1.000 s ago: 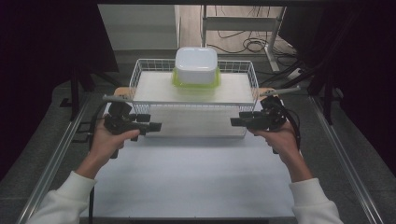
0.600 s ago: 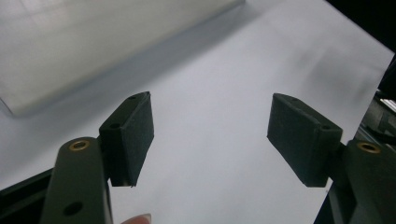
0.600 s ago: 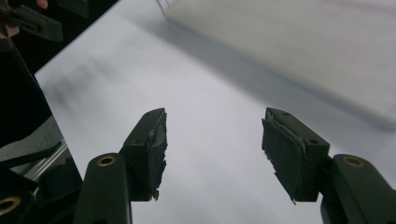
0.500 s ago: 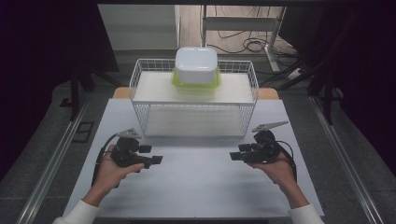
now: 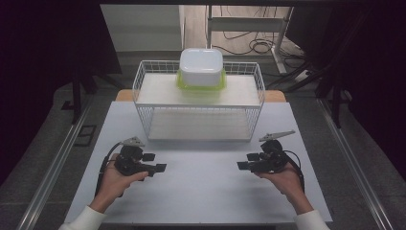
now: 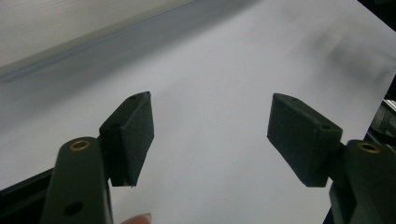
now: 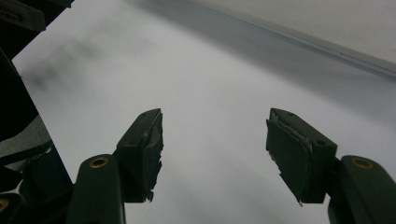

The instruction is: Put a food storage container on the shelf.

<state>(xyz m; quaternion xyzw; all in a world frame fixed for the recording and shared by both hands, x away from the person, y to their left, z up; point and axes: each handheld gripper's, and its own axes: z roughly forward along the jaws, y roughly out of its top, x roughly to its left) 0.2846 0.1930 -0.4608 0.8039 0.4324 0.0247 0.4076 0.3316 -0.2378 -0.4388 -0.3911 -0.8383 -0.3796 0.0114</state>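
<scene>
My left gripper (image 5: pixel 154 162) is held low over the white table top (image 5: pixel 201 196) at the front left, pointing right. Its jaws stand wide apart with nothing between them, as the left gripper view shows (image 6: pixel 210 121). My right gripper (image 5: pixel 247 161) mirrors it at the front right, pointing left, open and empty (image 7: pixel 215 135). The two grippers face each other across a bare stretch of table. At the back stands a white wire rack (image 5: pixel 143 103). A white-lidded container with a green base (image 5: pixel 201 66) sits on the rack's upper shelf.
The rack's lower shelf (image 5: pixel 198 125) holds nothing. A metal rail (image 5: pixel 57 163) runs along the table's left side and another (image 5: pixel 354 167) along the right. Cables (image 5: pixel 249 45) lie on the floor behind.
Both grippers have drawn back from the rack's front edge toward the person and dropped low over the table. Their jaws stay open.
</scene>
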